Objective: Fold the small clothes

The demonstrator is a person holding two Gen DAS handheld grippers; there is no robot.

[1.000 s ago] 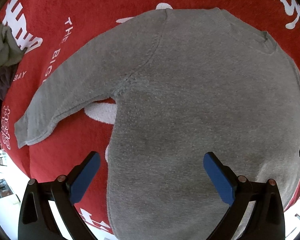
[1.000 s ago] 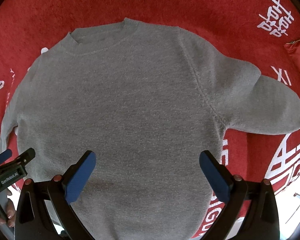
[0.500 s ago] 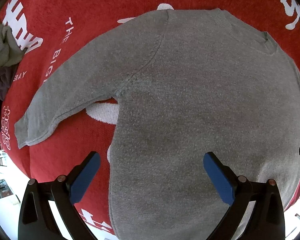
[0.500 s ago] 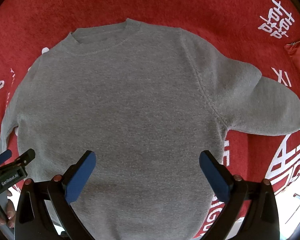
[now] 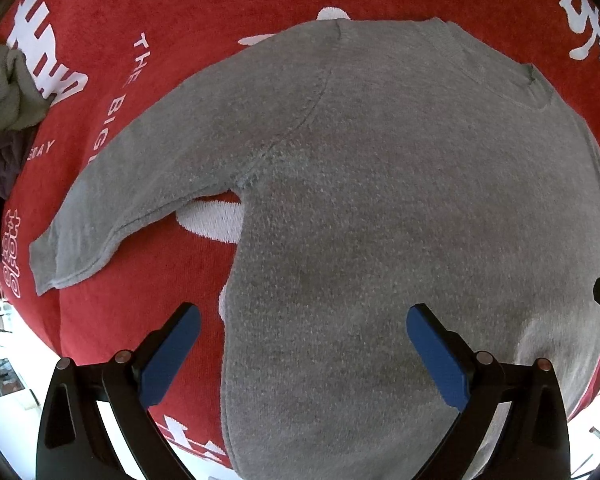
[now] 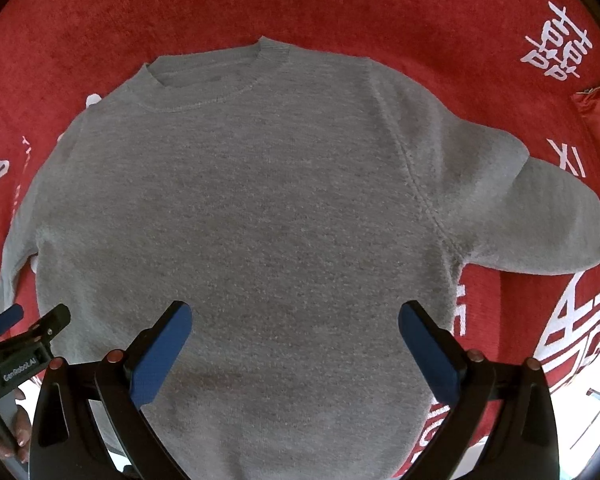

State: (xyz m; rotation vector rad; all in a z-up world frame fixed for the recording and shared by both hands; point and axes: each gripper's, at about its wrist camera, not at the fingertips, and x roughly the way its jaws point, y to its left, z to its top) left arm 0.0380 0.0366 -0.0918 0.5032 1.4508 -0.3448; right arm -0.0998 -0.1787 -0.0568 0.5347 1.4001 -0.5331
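Observation:
A small grey sweater (image 5: 400, 208) lies flat, front up, on a red cloth; it also shows in the right wrist view (image 6: 260, 208). Its left sleeve (image 5: 140, 184) stretches out to the side. Its right sleeve (image 6: 540, 220) is bent back on itself. My left gripper (image 5: 304, 344) is open and empty above the sweater's lower left body. My right gripper (image 6: 296, 340) is open and empty above the lower middle of the body. The left gripper also shows at the left edge of the right wrist view (image 6: 24, 344).
The red cloth (image 5: 180, 20) with white lettering covers the table. A heap of other clothes (image 5: 4, 120) lies at the far left. The table's near edge runs just below the sweater's hem, with floor (image 5: 4, 376) beyond.
Both views have shifted very slightly, with the sweater sitting a touch lower in frame. Both grippers stay open and the sweater has not moved.

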